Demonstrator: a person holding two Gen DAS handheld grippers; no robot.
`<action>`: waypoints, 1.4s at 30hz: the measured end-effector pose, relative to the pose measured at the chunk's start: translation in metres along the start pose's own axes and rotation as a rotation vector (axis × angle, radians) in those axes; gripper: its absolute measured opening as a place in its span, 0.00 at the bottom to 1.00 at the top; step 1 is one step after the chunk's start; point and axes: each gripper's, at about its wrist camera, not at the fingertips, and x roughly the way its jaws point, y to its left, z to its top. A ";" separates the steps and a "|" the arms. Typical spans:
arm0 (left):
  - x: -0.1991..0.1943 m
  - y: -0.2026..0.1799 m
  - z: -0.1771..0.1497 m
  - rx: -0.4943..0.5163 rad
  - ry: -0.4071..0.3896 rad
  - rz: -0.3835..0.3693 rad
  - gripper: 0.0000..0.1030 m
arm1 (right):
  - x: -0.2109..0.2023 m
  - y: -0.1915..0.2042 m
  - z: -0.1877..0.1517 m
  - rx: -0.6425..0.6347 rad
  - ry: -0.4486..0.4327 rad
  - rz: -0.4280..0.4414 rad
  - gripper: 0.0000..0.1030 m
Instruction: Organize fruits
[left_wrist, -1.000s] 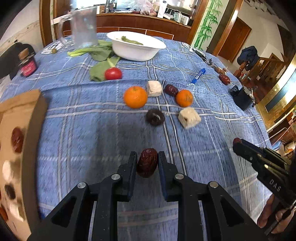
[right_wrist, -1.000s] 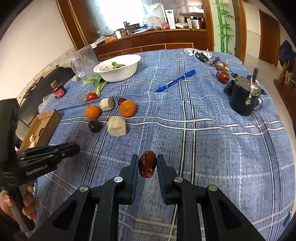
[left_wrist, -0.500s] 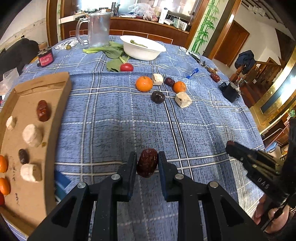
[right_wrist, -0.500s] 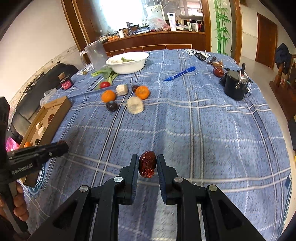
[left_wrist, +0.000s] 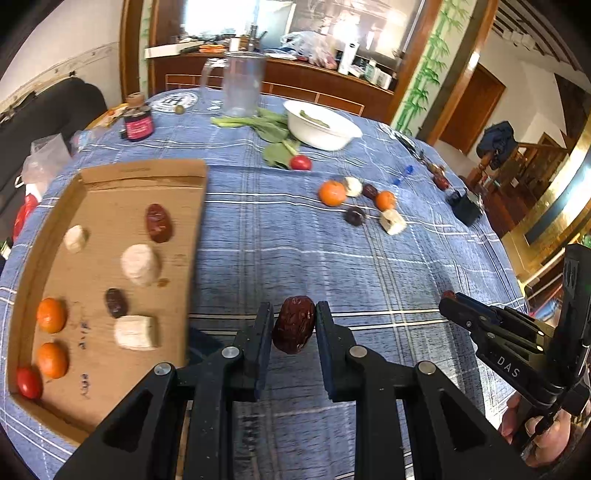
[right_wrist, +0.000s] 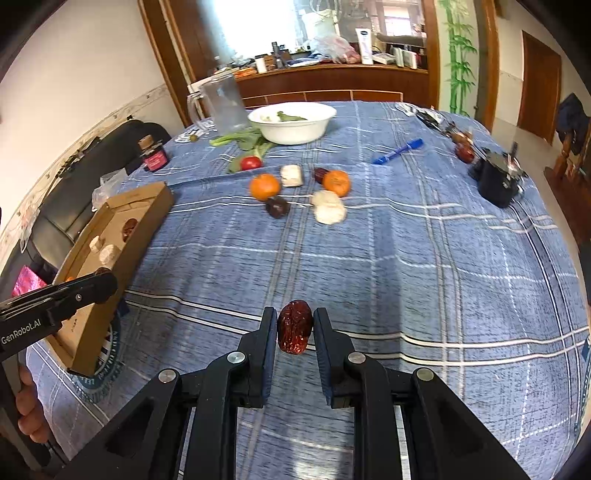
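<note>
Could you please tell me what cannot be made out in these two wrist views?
- Left wrist view: the cardboard tray's near corner is hidden behind the left tool, which grips a red date.
- Right wrist view: most of the tray's contents are hidden by its near wall.
- Both views: the white bowl's contents and the small things beside the black container are too small to identify.

Two wrinkled red dates: one (left_wrist: 294, 324) upright, pinched in the left claw (left_wrist: 294, 328) near the cardboard tray (left_wrist: 192, 236); the other (right_wrist: 294, 326) upright, pinched in the right claw (right_wrist: 294, 330) above the desk (right_wrist: 406, 258).
</note>
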 end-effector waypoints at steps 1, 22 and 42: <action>-0.002 0.004 0.000 -0.006 -0.002 0.001 0.21 | 0.000 0.004 0.001 -0.004 -0.001 0.003 0.21; -0.044 0.128 -0.005 -0.147 -0.060 0.151 0.21 | 0.032 0.135 0.027 -0.208 0.022 0.133 0.22; -0.014 0.201 0.015 -0.210 0.004 0.217 0.21 | 0.065 0.255 -0.013 -0.412 0.161 0.335 0.22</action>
